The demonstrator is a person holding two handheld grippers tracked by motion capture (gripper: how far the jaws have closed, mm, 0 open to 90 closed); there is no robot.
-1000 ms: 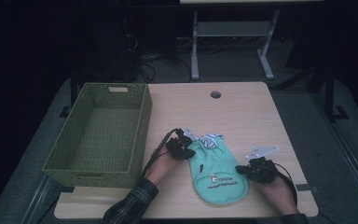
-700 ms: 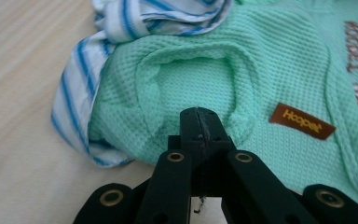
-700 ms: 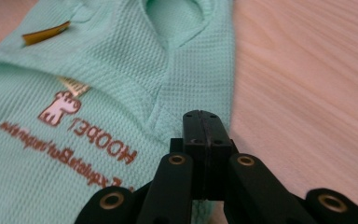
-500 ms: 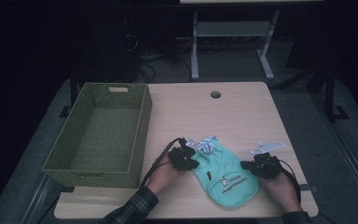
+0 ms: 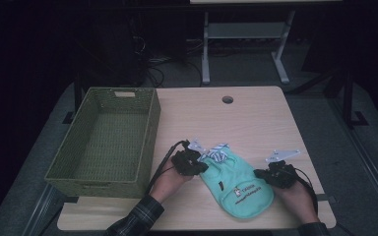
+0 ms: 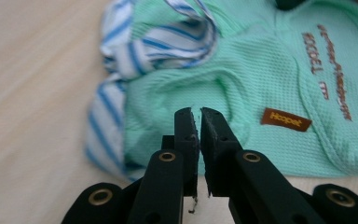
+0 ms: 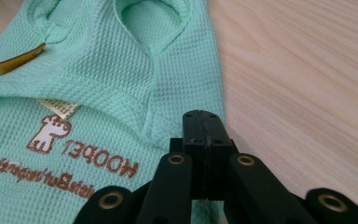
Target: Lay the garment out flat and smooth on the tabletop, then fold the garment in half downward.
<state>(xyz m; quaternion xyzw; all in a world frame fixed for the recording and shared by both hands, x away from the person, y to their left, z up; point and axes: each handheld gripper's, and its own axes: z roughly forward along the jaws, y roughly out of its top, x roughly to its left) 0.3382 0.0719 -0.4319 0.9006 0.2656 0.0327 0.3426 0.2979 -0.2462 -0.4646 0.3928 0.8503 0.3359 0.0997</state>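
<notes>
A mint-green small garment (image 5: 236,184) with brown print lies flat near the table's front edge. Its blue-and-white striped collar (image 5: 217,152) points away from me. My left gripper (image 5: 204,167) sits at the garment's left side, just below the collar. In the left gripper view its jaws (image 6: 196,112) are pressed nearly together over the green fabric (image 6: 261,84), beside the striped collar (image 6: 168,42). My right gripper (image 5: 261,174) is at the garment's right edge. In the right gripper view it (image 7: 201,114) is shut on the hem of the fabric (image 7: 98,70).
A green woven basket (image 5: 150,128) stands on the left of the wooden table (image 5: 246,118), with nothing inside it. A round cable hole (image 5: 227,100) is at the table's back edge. A white desk frame stands on the floor behind.
Both grippers have drawn back toward the front edge and apart, and the garment has slid with them and lies flatter.
</notes>
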